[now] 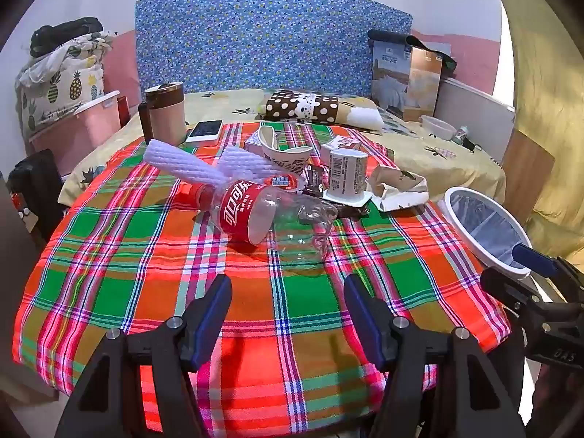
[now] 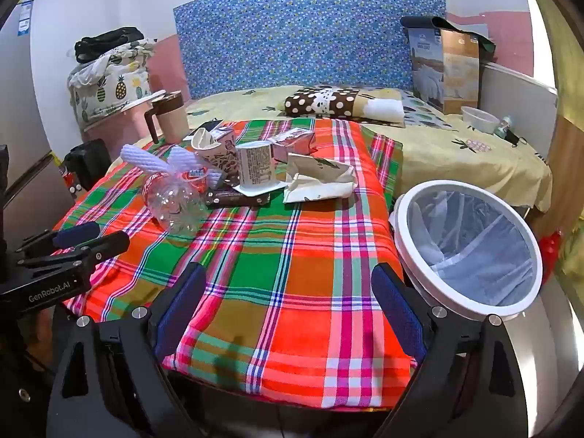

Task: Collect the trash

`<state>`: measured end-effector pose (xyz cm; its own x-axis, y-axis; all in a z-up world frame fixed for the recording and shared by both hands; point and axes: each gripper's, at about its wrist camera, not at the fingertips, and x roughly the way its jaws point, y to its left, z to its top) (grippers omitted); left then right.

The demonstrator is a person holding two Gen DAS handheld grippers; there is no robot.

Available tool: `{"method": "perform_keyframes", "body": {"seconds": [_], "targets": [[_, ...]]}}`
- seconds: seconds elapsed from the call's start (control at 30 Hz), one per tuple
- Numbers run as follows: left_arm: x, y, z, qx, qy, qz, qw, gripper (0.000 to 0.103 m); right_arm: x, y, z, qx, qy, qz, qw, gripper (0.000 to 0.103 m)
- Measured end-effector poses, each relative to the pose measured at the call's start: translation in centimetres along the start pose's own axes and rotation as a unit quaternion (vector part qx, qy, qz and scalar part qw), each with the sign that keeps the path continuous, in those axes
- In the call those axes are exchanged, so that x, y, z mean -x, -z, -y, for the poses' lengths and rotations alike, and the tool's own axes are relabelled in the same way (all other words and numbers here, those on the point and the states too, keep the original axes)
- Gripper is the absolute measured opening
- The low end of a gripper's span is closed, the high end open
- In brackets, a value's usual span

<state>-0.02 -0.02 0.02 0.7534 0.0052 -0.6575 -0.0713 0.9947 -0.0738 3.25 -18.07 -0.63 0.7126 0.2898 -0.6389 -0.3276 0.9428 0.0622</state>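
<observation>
Trash lies in a heap on the plaid cloth [image 1: 277, 314]: a crushed clear cola bottle [image 1: 270, 215] with a red label, white foam netting [image 1: 182, 162], an upturned white cup [image 1: 346, 173], a crumpled paper cup [image 1: 288, 153], small cartons [image 1: 341, 144], a dark wrapper and a crumpled paper bag [image 1: 398, 186]. My left gripper [image 1: 288, 284] is open and empty, just short of the bottle. My right gripper [image 2: 288, 273] is open and empty over the cloth's near part. The white bin [image 2: 467, 244] with a clear liner stands right of the table.
A brown-lidded mug [image 1: 164, 113] and a phone [image 1: 204, 130] sit at the cloth's far left. Behind is a bed [image 2: 456, 153] with a dotted pillow [image 2: 325, 102], a bowl [image 2: 478, 118] and boxes [image 2: 445, 65]. A pink storage box [image 1: 87, 127] with bedding stands at left.
</observation>
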Motion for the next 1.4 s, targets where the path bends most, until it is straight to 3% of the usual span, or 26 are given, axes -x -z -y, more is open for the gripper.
{"method": "perform_keyframes", "body": {"seconds": [1.4], "targets": [[0.88, -0.04, -0.01, -0.002, 0.001, 0.012, 0.9999, 0.063, 0.54, -0.18, -0.7, 0.003, 0.009, 0.01, 1.0, 0.093]]}}
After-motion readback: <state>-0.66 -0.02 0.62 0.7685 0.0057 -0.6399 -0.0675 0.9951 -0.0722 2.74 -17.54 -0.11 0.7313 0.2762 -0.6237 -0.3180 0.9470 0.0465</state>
